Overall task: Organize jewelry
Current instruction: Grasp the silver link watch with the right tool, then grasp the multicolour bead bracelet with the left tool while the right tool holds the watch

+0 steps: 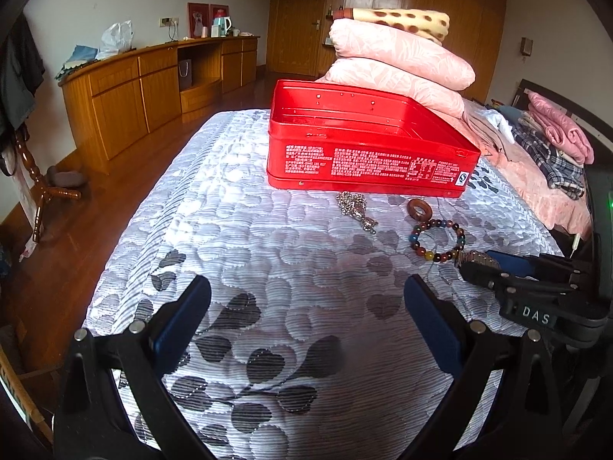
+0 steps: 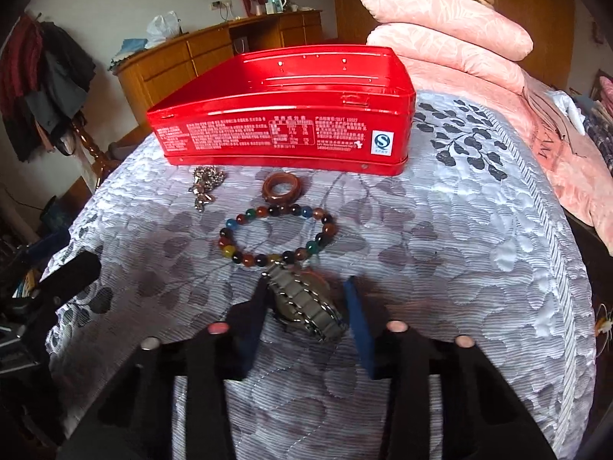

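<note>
An open red tin box [image 1: 367,153] [image 2: 283,130] sits on the quilted bed. In front of it lie a silver chain [image 1: 354,211] [image 2: 205,184], a brown ring [image 1: 419,209] [image 2: 282,189] and a multicoloured bead bracelet [image 1: 436,239] [image 2: 276,234]. A metal-band watch [image 2: 306,306] [image 1: 475,257] lies between the fingers of my right gripper [image 2: 306,303] [image 1: 479,264]; the jaws stand around it, and whether they touch it I cannot tell. My left gripper [image 1: 306,306] is open and empty above the bedspread, left of the jewelry.
Folded pink quilts [image 1: 402,65] are stacked behind the box. Clothes [image 1: 551,142] lie on the bed at right. A wooden cabinet [image 1: 153,80] runs along the far wall. A coat stand [image 1: 34,176] is at left. The bed edge [image 1: 115,253] drops to the wooden floor.
</note>
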Tool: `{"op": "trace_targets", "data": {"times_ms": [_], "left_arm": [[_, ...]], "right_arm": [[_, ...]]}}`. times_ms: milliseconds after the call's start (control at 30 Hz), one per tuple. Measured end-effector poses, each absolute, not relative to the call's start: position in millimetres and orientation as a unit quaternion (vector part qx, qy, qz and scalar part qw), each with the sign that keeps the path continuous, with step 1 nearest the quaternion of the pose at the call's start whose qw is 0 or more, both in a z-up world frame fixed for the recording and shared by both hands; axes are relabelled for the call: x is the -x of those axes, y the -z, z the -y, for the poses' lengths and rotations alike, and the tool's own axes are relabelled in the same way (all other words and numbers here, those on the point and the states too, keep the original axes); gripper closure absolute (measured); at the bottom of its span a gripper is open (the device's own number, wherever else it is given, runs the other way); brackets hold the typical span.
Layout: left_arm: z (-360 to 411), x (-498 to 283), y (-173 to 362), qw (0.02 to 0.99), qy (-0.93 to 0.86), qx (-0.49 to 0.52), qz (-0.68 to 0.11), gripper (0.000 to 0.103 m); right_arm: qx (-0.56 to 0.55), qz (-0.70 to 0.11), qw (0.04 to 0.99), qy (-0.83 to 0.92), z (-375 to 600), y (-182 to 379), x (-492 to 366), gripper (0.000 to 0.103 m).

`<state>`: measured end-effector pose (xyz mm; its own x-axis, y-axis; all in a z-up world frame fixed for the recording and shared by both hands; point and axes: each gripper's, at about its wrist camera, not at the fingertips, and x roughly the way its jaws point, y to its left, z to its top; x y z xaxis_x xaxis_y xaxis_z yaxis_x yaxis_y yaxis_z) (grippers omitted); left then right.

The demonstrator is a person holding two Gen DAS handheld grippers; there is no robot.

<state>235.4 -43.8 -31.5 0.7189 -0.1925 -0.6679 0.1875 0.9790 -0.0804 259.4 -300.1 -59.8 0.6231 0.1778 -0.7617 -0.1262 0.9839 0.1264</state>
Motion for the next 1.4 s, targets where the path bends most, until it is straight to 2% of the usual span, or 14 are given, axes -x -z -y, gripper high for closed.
{"op": "trace_targets", "data": {"times_ms": [233, 567, 700, 833, 1067, 1200, 1267, 1400], "left_arm": [[62, -236, 27, 0.927, 0.116, 0.002, -0.357, 0.005], [129, -248, 26, 0.920, 0.168, -0.008, -0.355, 0.007], [153, -256, 29, 0.912, 0.188, -0.015, -0.363, 0.025], [173, -268, 35, 0.905, 0.202, -0.016, -0.375, 0.027], [199, -284, 52, 0.887, 0.213, -0.044, -0.409, 0.044], [200, -293, 64, 0.873, 0.210, -0.039, -0.438, 0.050], [197, -293, 64, 0.876, 0.200, -0.038, -0.438, 0.060], [188, -295, 64, 0.879, 0.185, -0.032, -0.439, 0.087]], "right_arm": [[-0.057, -0.419, 0.903, -0.077, 321, 57, -250, 0.073], [-0.084, -0.402, 0.911, -0.033, 375, 51, -236, 0.073], [-0.093, -0.401, 0.911, -0.032, 386, 52, -236, 0.073], [-0.101, -0.397, 0.912, -0.029, 400, 52, -236, 0.073], [-0.116, -0.397, 0.910, -0.035, 411, 57, -239, 0.073], [-0.123, -0.397, 0.908, -0.041, 412, 58, -240, 0.073], [-0.123, -0.398, 0.908, -0.041, 412, 58, -241, 0.073], [-0.120, -0.399, 0.908, -0.039, 411, 58, -240, 0.073]]}}
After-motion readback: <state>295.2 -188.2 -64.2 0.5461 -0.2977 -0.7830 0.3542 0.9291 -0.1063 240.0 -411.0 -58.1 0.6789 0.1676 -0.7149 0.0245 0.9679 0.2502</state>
